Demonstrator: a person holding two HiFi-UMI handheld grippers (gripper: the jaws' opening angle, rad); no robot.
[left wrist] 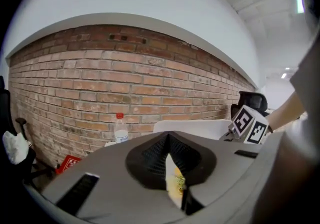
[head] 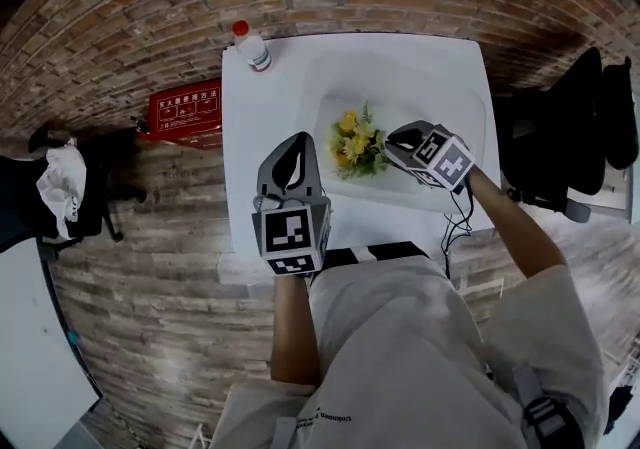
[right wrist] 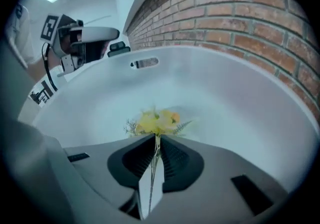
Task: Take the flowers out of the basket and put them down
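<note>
Right gripper (head: 393, 145) has its jaws barely apart, flowers (head: 357, 147) stems threaded between them. The blooms sit low inside the white basket (head: 440, 87), so it's probably sorting out a grip. Left gripper (head: 296, 152) idles beside it, jaws closed on nothing.

The flowers (head: 357, 145) are a small bunch of yellow blooms with green and pale wispy sprigs. They sit at the centre of the head view, low inside the basket (right wrist: 235, 98). The basket is a wide, white, smooth-walled tub with a slot handle at its far rim. The thin stems point toward me and run through the narrow gap between the jaws of my right gripper (right wrist: 154, 139).
</note>
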